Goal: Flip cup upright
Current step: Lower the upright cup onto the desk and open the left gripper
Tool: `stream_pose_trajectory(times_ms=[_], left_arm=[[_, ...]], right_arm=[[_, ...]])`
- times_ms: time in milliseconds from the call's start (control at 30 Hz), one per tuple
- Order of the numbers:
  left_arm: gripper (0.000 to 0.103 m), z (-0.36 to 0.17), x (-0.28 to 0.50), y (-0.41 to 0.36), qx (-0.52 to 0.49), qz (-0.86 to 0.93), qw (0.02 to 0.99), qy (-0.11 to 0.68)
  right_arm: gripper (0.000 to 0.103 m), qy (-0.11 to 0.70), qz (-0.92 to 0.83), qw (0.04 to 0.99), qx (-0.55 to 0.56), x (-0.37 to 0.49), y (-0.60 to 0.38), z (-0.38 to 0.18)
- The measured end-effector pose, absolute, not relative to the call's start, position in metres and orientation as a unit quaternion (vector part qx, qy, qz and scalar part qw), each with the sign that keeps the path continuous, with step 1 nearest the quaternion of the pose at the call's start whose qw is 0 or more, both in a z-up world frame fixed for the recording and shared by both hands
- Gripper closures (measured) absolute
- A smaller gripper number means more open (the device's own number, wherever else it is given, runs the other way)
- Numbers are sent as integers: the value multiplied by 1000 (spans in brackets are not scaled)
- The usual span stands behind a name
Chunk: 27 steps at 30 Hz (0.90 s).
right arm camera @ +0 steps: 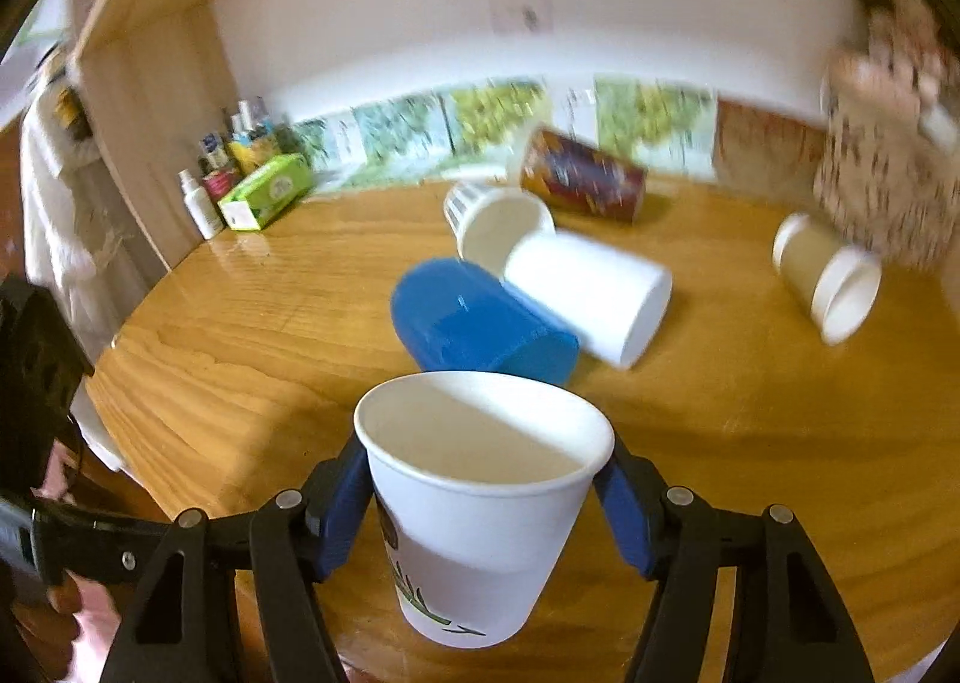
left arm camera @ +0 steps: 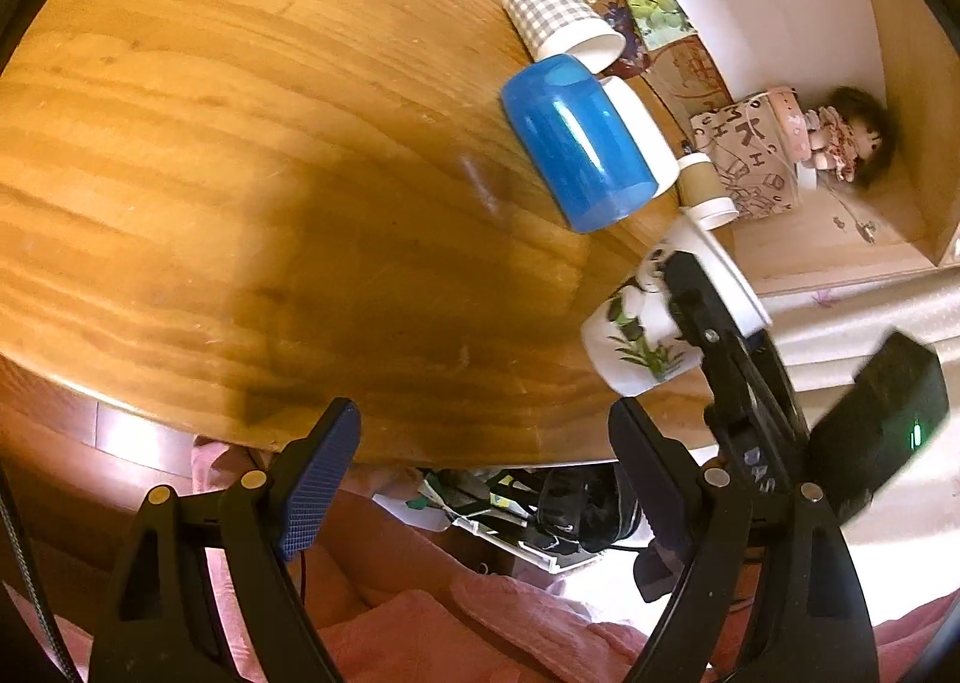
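While the panda cup [right arm camera: 480, 509] is clamped mouth-up in the right hand-held gripper [right arm camera: 483, 509], toppled cups, the blue cup [right arm camera: 480, 317] nearest, are strewn across the counter [right arm camera: 750, 443] beyond; the left hand-held gripper [left arm camera: 480, 479] is spread, empty.

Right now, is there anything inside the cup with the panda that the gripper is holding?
The panda cup, clamped in the right gripper, looks empty: only bare white inner wall shows. Its near rim hides the very bottom, so I cannot see that part.
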<state>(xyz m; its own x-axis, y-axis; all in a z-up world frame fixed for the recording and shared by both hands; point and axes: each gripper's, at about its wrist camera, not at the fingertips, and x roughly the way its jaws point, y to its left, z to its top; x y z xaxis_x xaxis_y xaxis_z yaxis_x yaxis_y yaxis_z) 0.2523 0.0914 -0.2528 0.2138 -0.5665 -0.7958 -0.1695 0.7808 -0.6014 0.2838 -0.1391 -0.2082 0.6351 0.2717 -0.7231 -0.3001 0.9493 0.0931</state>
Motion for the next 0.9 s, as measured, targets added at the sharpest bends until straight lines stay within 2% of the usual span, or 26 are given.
stream_pose_trajectory(times_ms=[100, 267, 567, 900], left_arm=[[16, -256, 246, 95, -302, -124, 719, 614], [16, -258, 231, 100, -302, -99, 724, 612], [16, -257, 212, 108, -311, -71, 719, 618], [16, -260, 205, 111, -319, -56, 708, 627]], right_arm=[[34, 329, 166, 928, -55, 264, -131, -207], [34, 265, 175, 942, -108, 241, -114, -219], [34, 232, 189, 947, -113, 226, -96, -234], [34, 232, 201, 946, -105, 220, -90, -242]])
